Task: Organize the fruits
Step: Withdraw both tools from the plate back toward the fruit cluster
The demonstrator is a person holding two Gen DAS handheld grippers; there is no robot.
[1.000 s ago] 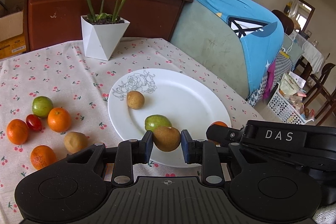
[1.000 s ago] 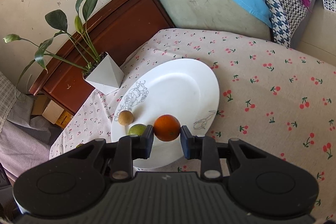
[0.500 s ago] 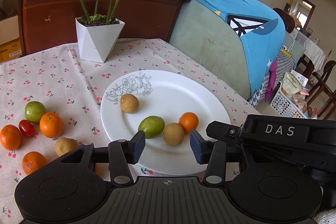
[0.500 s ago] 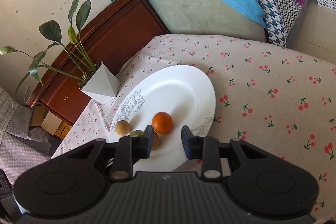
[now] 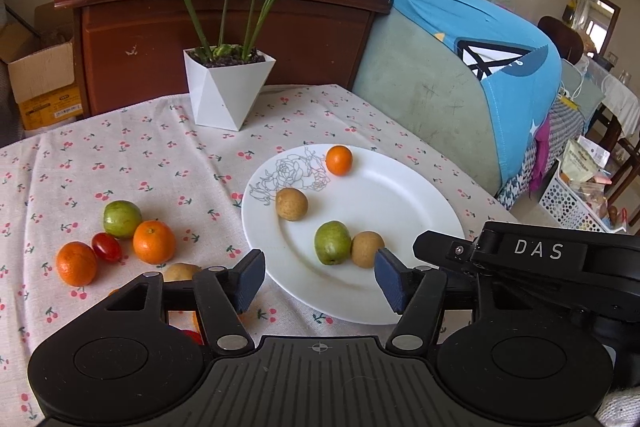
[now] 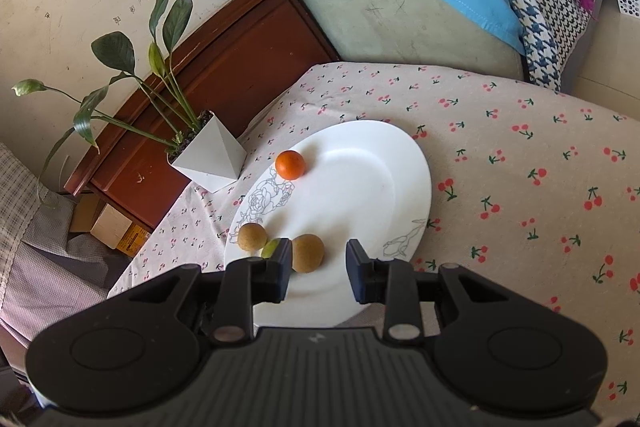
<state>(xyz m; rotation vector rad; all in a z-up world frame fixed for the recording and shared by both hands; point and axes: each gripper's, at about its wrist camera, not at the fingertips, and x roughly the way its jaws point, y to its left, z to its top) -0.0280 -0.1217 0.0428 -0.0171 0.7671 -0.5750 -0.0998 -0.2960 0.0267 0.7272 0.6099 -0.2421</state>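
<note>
Between drops: left gripper [image 5: 320,281] fingers just opened wide, empty, above the plate [image 5: 400,195]; right gripper [image 6: 319,269] fingers parted, empty too. Four fruits on the plate; oranges [image 5: 154,242] and others left of the plate on the desk [image 5: 160,155]. Next: reach left, grip one.

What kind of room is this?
Most likely a lived-in home: a table with a cherry-print cloth, a potted plant and a sofa under a blue cover beside it.
</note>
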